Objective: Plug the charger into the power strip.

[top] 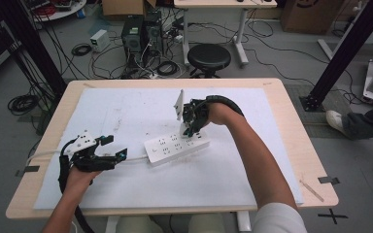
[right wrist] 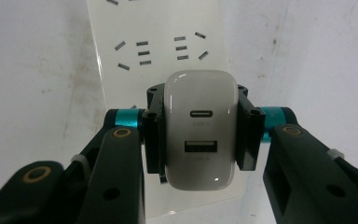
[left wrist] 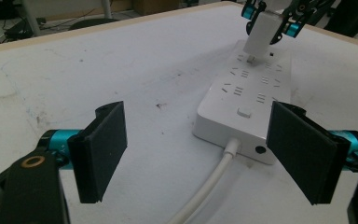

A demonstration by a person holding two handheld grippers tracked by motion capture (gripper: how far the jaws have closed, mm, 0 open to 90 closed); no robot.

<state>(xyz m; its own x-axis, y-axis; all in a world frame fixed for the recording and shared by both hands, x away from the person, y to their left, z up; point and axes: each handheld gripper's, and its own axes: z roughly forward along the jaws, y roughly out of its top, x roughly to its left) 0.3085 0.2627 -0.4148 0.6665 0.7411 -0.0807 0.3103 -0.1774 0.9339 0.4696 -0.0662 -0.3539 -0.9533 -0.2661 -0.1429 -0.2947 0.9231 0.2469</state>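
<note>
a white power strip [top: 177, 144] lies on the white sheet [top: 126, 104] that covers the wooden table [top: 291, 126], roughly at the middle of it, with its white cord [top: 135, 158] running off toward the person's left. the right gripper [top: 190, 127] stands over the far end of the strip, clenched on a white charger [right wrist: 200, 128]; in the right gripper view the two black jaws press against the charger's two sides, and its top face shows an oval port above a rectangular one. in the left gripper view the charger [left wrist: 262, 32] hangs upright over the strip [left wrist: 247, 100] with its metal prongs pointing down at a socket near the far end; whether the prongs have entered the slots cannot be told, though the charger body sits just above the strip's face. the left gripper [top: 110, 148] rests low on the sheet near the cord end of the strip, released, its jaws spread wide and holding nothing. in the left gripper view the cord [left wrist: 209, 186] runs up between those open jaws to the near end of the strip, touching neither pad. a small white button [left wrist: 244, 112] sits on the strip's near end. beyond the table, a black stool [top: 209, 58] stands on the grey floor among tangled cables [top: 82, 48].
</note>
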